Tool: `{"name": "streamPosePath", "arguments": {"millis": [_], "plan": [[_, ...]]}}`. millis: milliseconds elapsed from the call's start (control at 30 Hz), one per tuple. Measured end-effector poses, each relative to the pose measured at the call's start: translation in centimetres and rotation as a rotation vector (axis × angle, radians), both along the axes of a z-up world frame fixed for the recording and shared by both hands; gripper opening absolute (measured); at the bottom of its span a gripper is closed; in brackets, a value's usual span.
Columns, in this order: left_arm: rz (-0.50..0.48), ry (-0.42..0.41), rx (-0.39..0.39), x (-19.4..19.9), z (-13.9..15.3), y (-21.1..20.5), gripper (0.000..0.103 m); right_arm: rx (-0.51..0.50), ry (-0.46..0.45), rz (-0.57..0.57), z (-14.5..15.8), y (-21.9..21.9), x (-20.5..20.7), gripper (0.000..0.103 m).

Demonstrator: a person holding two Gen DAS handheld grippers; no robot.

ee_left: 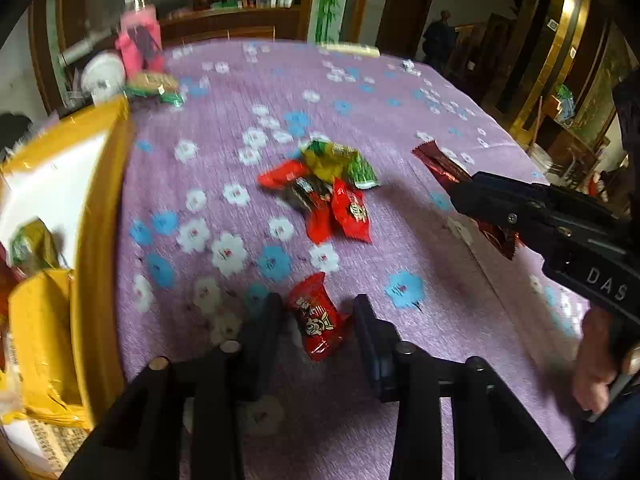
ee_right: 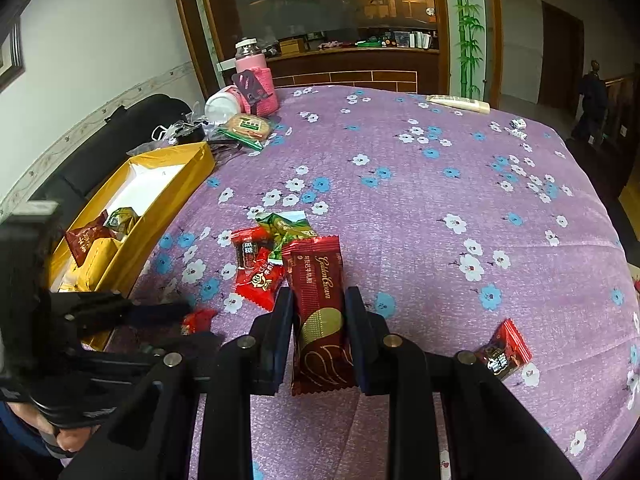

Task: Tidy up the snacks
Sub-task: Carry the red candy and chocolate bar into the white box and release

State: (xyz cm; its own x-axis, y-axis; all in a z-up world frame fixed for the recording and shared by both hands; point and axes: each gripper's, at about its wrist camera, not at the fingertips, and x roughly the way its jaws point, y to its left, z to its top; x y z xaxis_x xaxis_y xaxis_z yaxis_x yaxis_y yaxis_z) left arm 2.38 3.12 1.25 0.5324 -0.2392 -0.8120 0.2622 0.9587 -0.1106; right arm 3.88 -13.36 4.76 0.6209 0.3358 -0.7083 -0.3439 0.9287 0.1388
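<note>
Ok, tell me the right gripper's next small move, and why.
Probably carry the dark red wafer bar left to the yellow box. The right gripper is already shut on it, and the box, open and already holding snacks, has bare space at its far end.

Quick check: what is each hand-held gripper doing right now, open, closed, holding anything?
Left hand-held gripper: a small red snack packet sits between its fingers; grip cannot be told.
Right hand-held gripper: closed on the long dark red Golden Crown bar.
</note>
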Motion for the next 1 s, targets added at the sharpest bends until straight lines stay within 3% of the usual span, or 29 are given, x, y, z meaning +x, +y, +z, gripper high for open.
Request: {"name": "streamPosePath", "arguments": {"millis": [100, 567, 1000], "plan": [[0.003, -0.001, -0.026, -0.1, 0.2, 0.5, 0.018, 0.006, -0.003, 0.006, 0.1, 0.0, -0.1, 0.025], [0.035, -0.046, -0.115, -2.0, 2.8, 3.2, 0.018, 0.062, 0.001, 0.038, 0.5, 0.7, -0.5, 0.025], [0.124, -0.115, -0.168, -3.2, 5.5, 8.6, 0.019, 0.218, 0.126, 0.146, 1.1, 5.3, -2.3, 0.025]]}}
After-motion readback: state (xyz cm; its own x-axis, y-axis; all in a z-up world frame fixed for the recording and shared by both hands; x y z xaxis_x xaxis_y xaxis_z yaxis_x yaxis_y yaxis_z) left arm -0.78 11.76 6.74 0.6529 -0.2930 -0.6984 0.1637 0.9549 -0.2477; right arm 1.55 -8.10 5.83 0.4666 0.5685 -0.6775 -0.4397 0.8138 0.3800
